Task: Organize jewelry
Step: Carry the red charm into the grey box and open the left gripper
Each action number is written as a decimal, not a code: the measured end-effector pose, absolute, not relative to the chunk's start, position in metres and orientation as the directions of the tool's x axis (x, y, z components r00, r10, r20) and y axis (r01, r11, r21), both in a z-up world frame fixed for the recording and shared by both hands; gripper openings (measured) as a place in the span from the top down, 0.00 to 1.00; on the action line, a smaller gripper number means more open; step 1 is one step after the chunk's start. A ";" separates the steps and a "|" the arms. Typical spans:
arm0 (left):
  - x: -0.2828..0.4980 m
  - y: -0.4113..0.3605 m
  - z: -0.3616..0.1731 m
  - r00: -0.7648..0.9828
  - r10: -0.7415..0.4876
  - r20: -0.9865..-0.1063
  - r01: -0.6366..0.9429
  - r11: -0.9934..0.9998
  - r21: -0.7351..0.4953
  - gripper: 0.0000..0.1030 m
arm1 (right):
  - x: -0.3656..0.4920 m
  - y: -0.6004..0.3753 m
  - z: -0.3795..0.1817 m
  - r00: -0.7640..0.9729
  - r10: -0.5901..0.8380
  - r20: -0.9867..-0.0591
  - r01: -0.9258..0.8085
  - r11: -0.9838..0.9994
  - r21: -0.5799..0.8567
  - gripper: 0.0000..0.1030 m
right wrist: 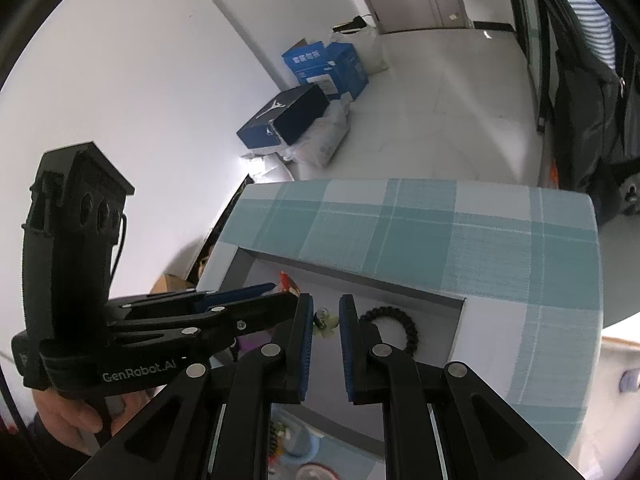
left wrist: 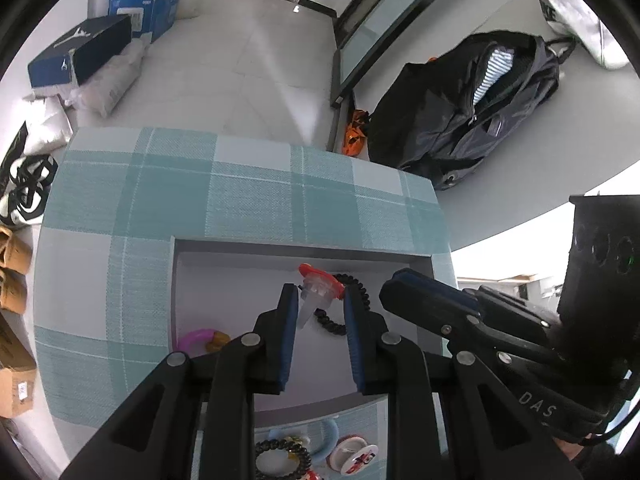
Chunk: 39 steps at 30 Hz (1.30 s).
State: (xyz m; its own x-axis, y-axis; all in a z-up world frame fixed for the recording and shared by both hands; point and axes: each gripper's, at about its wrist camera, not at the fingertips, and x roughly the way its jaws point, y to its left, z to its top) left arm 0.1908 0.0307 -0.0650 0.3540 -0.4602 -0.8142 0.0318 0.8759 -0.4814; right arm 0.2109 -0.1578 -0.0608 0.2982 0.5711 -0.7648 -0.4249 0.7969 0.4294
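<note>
**Left gripper** (left wrist: 320, 294): fingers clenched on a clear plastic trinket with a red top (left wrist: 318, 286). The blue pads meet it on both sides, and it is held tilted over the inside of the grey tray (left wrist: 180, 280), near the far wall.

**Right gripper** (right wrist: 326, 300): fingers nearly together, with a small pale flower-shaped piece (right wrist: 325, 325) between the pads. It appears pinched, though the fisheye view makes the contact hard to confirm. Also held over the tray, just beside the left gripper's tips.

**Left hand** (right wrist: 72, 412): wrapped round the left gripper's handle, at the lower left of the right wrist view.

**Tray contents:**
- Black spiral hair tie (right wrist: 404, 324), lying flat just right of the right gripper's fingers.
- Pink curved band (left wrist: 196, 338), with a brown piece touching it, at the near left corner.

**Before the tray, on the cloth:**
- Black coiled ring (left wrist: 282, 458).
- Light blue ring (left wrist: 330, 440).
- Round red-and-white badge (left wrist: 354, 458).
- All three lie close together, partly hidden by the left gripper's body.

**Support:** teal checked tablecloth (left wrist: 248, 196), with the tray resting on it.

**Surroundings:** a dark bag (left wrist: 472, 108) and blue boxes (left wrist: 144, 0) on the pale floor, well apart from the table.
</note>
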 end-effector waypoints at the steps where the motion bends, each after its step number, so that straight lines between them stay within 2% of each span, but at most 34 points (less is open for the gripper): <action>1: 0.191 0.033 -0.065 0.359 -0.468 -0.807 0.028 0.870 -0.492 0.83 | 0.212 -0.158 -0.061 0.300 0.572 -0.764 -0.419 0.798 0.433 0.86; 5: 0.192 0.040 -0.063 0.359 -0.496 -0.791 0.010 0.849 -0.528 0.77 | 0.212 -0.164 -0.060 0.314 0.570 -0.760 -0.398 0.805 0.439 0.85; 7: 0.193 0.040 -0.064 0.349 -0.486 -0.801 0.000 0.855 -0.519 0.56 | 0.214 -0.165 -0.059 0.310 0.578 -0.755 -0.400 0.800 0.448 0.81; 8: 0.192 0.041 -0.063 0.355 -0.473 -0.806 -0.005 0.862 -0.507 0.36 | 0.214 -0.166 -0.059 0.314 0.576 -0.755 -0.398 0.801 0.447 0.73; 9: 0.190 0.043 -0.061 0.373 -0.462 -0.804 -0.006 0.866 -0.500 0.26 | 0.214 -0.168 -0.058 0.321 0.576 -0.752 -0.398 0.802 0.445 0.67; 16: 0.180 0.047 -0.055 0.407 -0.421 -0.811 -0.003 0.887 -0.462 0.26 | 0.210 -0.179 -0.043 0.386 0.571 -0.725 -0.395 0.812 0.429 0.42; 18: 0.177 0.046 -0.053 0.412 -0.410 -0.814 0.002 0.893 -0.449 0.26 | 0.207 -0.182 -0.039 0.405 0.568 -0.716 -0.393 0.815 0.425 0.31; 22: 0.170 0.041 -0.045 0.441 -0.352 -0.826 0.016 0.923 -0.385 0.26 | 0.201 -0.184 -0.035 0.416 0.570 -0.708 -0.402 0.814 0.419 0.26; 26: 0.160 0.041 -0.029 0.522 -0.229 -0.821 0.025 0.967 -0.254 0.26 | 0.190 -0.186 -0.034 0.440 0.558 -0.704 -0.415 0.821 0.392 0.18; 30: 0.147 0.049 -0.017 0.586 -0.186 -0.788 0.001 0.973 -0.230 0.26 | 0.178 -0.190 -0.030 0.453 0.560 -0.694 -0.414 0.821 0.392 0.12; 35: 0.129 0.042 -0.010 0.634 -0.100 -0.767 0.000 0.992 -0.129 0.26 | 0.158 -0.187 -0.022 0.468 0.561 -0.683 -0.448 0.817 0.364 0.12; 39: 0.116 0.035 -0.008 0.647 -0.083 -0.758 0.022 0.996 -0.091 0.25 | 0.142 -0.182 -0.019 0.481 0.547 -0.685 -0.472 0.820 0.324 0.12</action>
State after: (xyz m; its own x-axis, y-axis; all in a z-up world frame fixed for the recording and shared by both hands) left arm 0.1163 0.0352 -0.0083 0.6467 -0.0832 -0.7582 0.0220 0.9957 -0.0905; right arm 0.1423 -0.1822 -0.0187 0.4807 0.5469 -0.6854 -0.4716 0.8203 0.3237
